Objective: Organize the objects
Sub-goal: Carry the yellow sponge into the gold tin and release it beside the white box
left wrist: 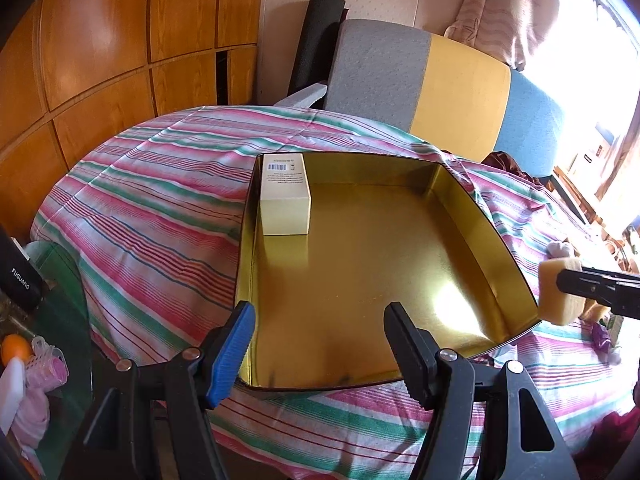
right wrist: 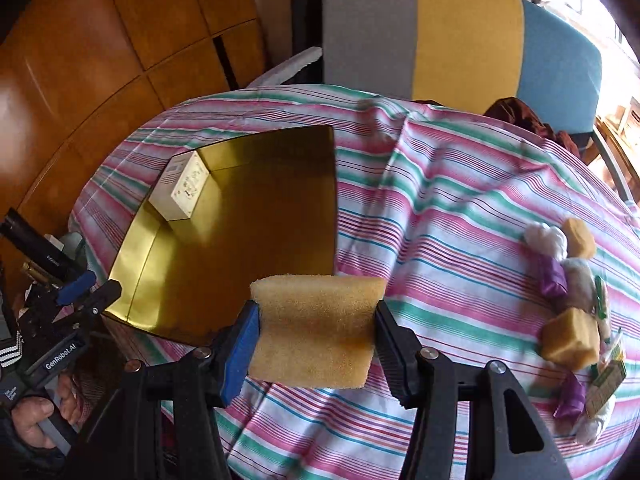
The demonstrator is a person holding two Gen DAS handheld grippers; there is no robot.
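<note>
A gold metal tray (left wrist: 486, 216) (right wrist: 334, 184) lies on the striped tablecloth. A cream box (left wrist: 285, 200) (right wrist: 182, 188) stands in its far left corner. My right gripper (right wrist: 316, 332) is shut on a yellow sponge (right wrist: 316, 330), held above the cloth at the tray's near right corner; that sponge (left wrist: 558, 294) also shows at the right edge of the left wrist view. My left gripper (left wrist: 320, 354) stands open over the tray's near edge with nothing between its fingers; it appears in the right wrist view (right wrist: 90, 286) in a person's hand (right wrist: 32, 416).
Another sponge (right wrist: 570, 338), a small yellow block (right wrist: 580, 238), white fluffy items (right wrist: 546, 238) and purple wrapped pieces (right wrist: 554, 278) lie on the cloth at right. A grey, yellow and blue chair back (left wrist: 440, 84) stands behind the table. A glass side table with clutter (left wrist: 36, 344) sits left.
</note>
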